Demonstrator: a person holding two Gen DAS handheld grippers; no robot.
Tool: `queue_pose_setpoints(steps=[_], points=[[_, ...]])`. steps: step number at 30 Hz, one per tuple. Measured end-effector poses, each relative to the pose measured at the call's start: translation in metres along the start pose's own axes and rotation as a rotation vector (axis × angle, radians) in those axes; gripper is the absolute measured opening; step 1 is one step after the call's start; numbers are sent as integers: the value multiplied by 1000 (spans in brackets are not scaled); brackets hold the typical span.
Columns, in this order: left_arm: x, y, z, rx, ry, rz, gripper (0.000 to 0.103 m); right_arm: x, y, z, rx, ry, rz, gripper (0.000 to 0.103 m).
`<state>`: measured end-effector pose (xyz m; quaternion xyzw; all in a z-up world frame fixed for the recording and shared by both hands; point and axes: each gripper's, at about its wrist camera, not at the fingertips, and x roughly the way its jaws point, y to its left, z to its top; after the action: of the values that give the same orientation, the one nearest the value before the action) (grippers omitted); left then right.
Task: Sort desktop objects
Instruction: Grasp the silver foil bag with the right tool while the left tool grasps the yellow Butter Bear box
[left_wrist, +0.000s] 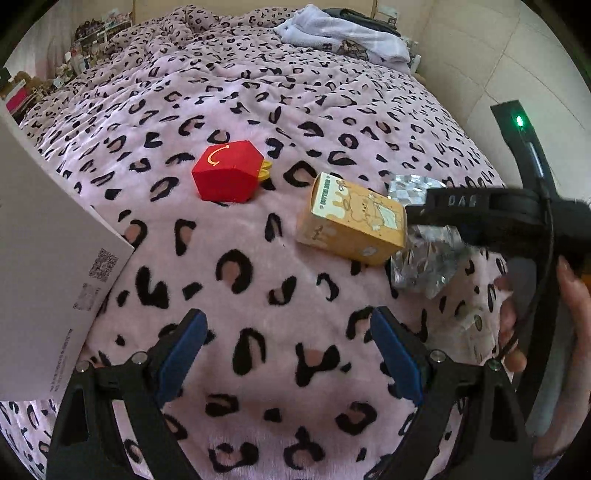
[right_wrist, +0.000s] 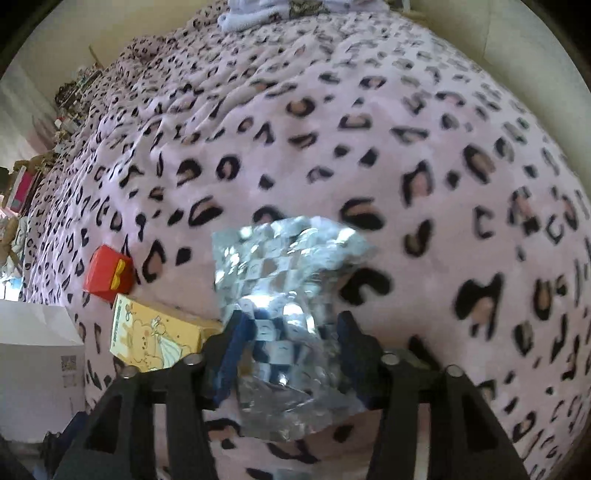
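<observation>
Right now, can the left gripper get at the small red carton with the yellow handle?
Probably yes. The left gripper is open and holds nothing, and only bare leopard-print blanket lies between it and the red carton. The yellow cartoon box sits off to the side.

On the bed (left_wrist: 258, 258), the bear-print carton (left_wrist: 354, 221) lies between the small gabled box (left_wrist: 227, 175) and the foil bag (right_wrist: 284, 295), touching the bag. The large flat box (left_wrist: 44, 229) sits at the left edge, folded laundry (left_wrist: 343, 33) at the far end.
</observation>
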<state>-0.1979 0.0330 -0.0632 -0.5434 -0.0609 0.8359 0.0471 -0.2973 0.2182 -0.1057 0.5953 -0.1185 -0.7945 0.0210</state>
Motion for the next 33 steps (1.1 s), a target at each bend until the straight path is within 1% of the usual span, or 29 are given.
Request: queue_pose_setpoints(steps=[2,3,7,9,10,11,13,18,20,24,26,28,29,30,31,32,33], points=[[10,-3,14,-12,19,-24,91,2,2,0,-6,-20,-23,60],[15,-5,19,-13,24,-24,91,3,0,-1,6,-30,-17,60],[38,-19,46,-2,15,24,91,4,-11,-1,33,-47,16,60],[46,-27,53,18,5,28,92,4,-17,-1,45,-51,32,60],[48,-33,55,37,-9,39,94,4,-21,0,63,-48,46,60],[50,-38,57,57,-22,49,100,6,-24,1,69,-43,58,60],[55,-46,58,111,-36,68,103,8,-28,3,75,-34,81,60],[72,-59,52,229,-26,82,103,12,-36,8,103,-13,129,60],[81,-62,49,243,-15,70,103,13,-36,9,107,-9,134,60],[81,-67,52,219,-73,65,103,14,-37,9,115,-8,141,60],[84,-71,54,221,-75,57,103,15,-38,9,119,-6,145,60],[89,-76,56,233,-70,62,103,16,-38,9,120,-5,144,60],[90,-77,57,236,-76,79,103,17,-39,10,121,-5,143,60],[90,-78,57,236,-84,101,102,18,-39,9,123,-6,145,60],[91,-77,58,236,-88,106,100,17,-38,9,122,-11,145,60],[91,-74,58,227,-86,86,92,17,-38,8,121,-18,145,59],[90,-70,57,216,-84,57,88,16,-37,7,120,-24,144,59]])
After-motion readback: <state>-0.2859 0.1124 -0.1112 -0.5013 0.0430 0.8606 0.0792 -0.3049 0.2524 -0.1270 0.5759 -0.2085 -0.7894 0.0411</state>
